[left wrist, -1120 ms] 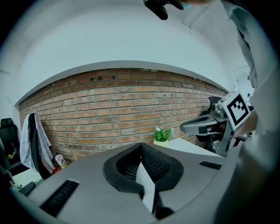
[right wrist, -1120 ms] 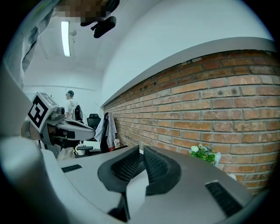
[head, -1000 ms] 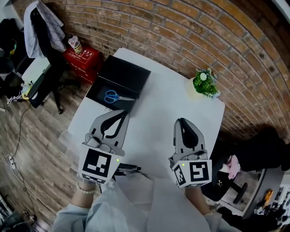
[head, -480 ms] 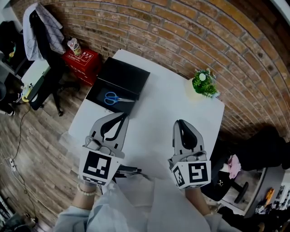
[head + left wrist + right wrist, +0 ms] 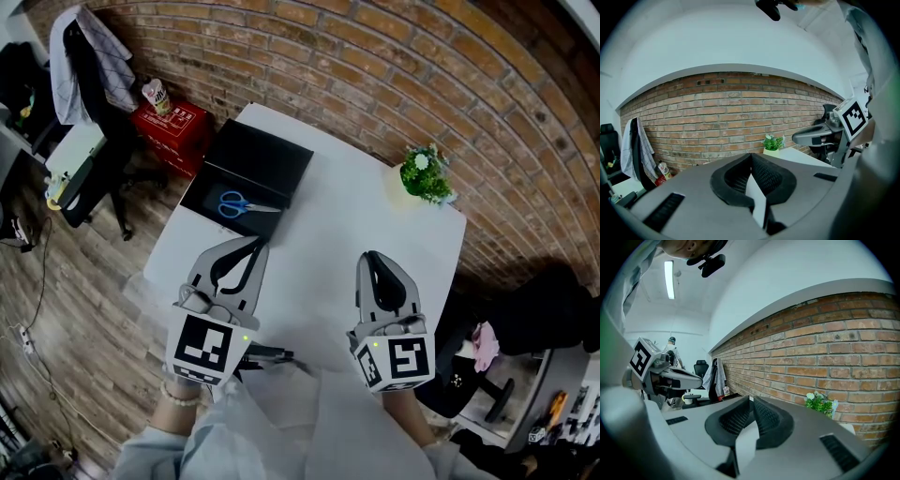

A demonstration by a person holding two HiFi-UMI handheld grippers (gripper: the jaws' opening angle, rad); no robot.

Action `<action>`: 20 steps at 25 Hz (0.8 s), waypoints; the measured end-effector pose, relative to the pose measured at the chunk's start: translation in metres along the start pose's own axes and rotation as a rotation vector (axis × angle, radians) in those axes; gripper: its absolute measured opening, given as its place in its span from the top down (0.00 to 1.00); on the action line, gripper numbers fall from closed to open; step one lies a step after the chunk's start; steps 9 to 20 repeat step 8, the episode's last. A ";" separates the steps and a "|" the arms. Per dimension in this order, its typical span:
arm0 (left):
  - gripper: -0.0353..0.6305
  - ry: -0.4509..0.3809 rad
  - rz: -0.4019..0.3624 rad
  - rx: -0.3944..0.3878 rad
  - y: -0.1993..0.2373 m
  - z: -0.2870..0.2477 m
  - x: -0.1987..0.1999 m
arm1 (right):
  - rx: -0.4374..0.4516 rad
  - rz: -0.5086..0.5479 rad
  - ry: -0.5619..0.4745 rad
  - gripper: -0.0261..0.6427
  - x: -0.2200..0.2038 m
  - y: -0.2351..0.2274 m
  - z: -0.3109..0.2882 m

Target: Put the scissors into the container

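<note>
I see the blue-handled scissors (image 5: 239, 203) lying inside the black container (image 5: 261, 153) at the far left corner of the white table (image 5: 352, 220). My left claw (image 5: 253, 242) and right claw (image 5: 373, 256) hover nearer me, both closed and empty.

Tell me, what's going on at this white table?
A person holds two grippers above the white table; the left gripper and the right gripper are both shut and empty. The blue-handled scissors lie inside the black rectangular container at the table's far left corner, so the job looks done.
</note>
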State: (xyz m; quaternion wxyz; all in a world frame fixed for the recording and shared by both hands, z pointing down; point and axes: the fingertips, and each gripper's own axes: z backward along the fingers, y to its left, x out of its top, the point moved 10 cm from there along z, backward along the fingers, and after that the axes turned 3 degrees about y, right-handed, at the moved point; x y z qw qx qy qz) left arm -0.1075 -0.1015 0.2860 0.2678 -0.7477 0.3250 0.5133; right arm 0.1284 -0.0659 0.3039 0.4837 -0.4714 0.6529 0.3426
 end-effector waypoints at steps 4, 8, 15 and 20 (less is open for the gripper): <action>0.92 -0.008 0.006 0.006 0.001 0.002 0.000 | 0.006 0.000 0.007 0.88 -0.001 0.003 -0.001; 0.92 -0.009 0.015 0.017 0.003 0.005 -0.003 | 0.012 0.002 0.013 0.88 -0.002 0.006 0.000; 0.92 -0.009 0.015 0.017 0.003 0.005 -0.003 | 0.012 0.002 0.013 0.88 -0.002 0.006 0.000; 0.92 -0.009 0.015 0.017 0.003 0.005 -0.003 | 0.012 0.002 0.013 0.88 -0.002 0.006 0.000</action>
